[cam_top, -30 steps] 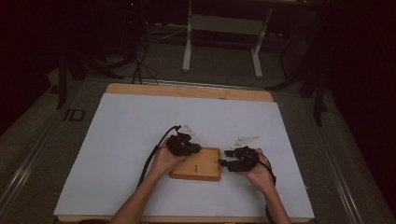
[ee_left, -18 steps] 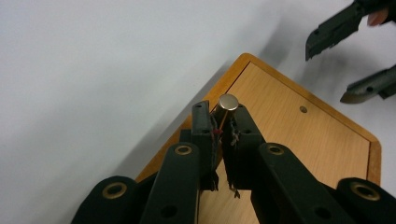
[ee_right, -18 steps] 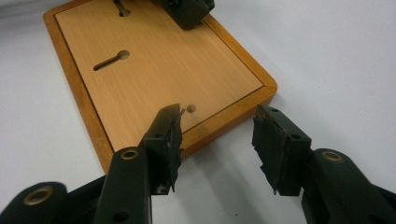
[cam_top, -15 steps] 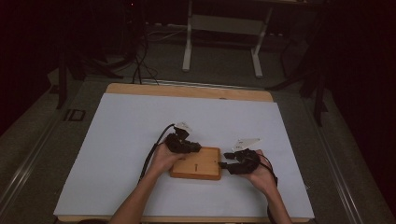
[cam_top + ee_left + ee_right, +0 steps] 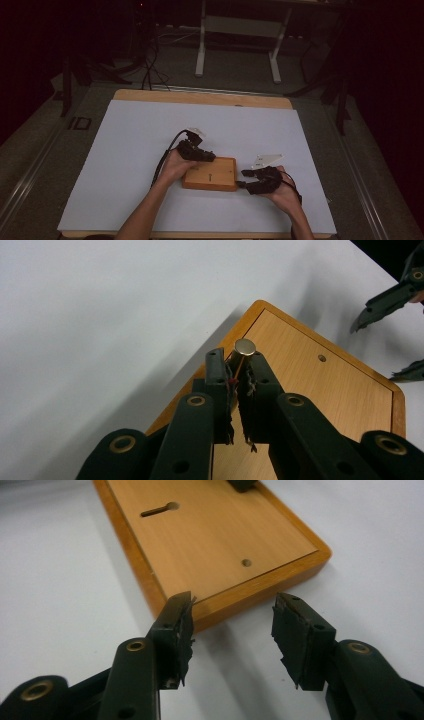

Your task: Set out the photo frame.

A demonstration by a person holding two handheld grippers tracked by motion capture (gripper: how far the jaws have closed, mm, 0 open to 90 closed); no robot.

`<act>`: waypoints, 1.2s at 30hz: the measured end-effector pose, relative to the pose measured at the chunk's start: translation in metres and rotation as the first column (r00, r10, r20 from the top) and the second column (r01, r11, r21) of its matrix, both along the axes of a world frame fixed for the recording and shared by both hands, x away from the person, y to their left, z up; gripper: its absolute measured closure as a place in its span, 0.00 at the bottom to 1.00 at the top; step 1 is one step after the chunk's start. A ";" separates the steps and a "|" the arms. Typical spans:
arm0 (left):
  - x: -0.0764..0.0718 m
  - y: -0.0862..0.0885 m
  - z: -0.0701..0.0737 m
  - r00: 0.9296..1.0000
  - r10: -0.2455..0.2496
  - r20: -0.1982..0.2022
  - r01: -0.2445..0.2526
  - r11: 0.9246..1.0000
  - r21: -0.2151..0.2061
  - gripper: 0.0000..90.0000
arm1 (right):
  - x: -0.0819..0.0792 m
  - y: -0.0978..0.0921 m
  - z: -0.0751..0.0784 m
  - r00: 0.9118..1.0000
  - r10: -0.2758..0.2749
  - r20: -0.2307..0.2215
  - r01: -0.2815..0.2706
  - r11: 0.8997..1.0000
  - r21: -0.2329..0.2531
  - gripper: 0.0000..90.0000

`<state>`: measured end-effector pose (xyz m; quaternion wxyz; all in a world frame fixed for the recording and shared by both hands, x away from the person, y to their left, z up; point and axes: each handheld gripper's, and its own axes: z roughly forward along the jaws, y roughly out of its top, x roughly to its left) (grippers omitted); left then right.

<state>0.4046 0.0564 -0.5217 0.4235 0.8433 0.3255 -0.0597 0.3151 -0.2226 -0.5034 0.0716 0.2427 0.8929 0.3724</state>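
Up close, the left gripper [image 5: 239,371] is clenched on a small brass-coloured pin [image 5: 242,351], whose round flat head pokes out just past the jaw tips. The pin sits over the far-left corner of a wooden board [image 5: 320,390], approx. at its rim. In the high view the left gripper [image 5: 196,152] rests at the board's [image 5: 212,176] upper-left edge, w/ its black cable looping back along the forearm.

The right gripper [image 5: 232,625] is released, jaws spread wide, holding nothing; its left jaw tip is right at the board's near edge, the right jaw over bare white surface. In the high view the right gripper [image 5: 257,180] sits just beside the board's right side.

The board face shows a keyhole slot [image 5: 159,510] and a small round hole [image 5: 245,562]. Nothing stands between either gripper and the board.

A white sheet [image 5: 125,150] covers the table, w/ lots of open room left, right & far side. The board lies near the front edge. Beyond the table: dark floor, cables, a metal stand [image 5: 237,45].
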 end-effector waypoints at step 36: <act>0.022 0.003 -0.001 0.987 0.000 -0.159 -0.008 0.999 -0.046 0.94 | 0.005 0.022 -0.030 0.995 -0.012 0.095 0.016 0.999 -0.045 0.28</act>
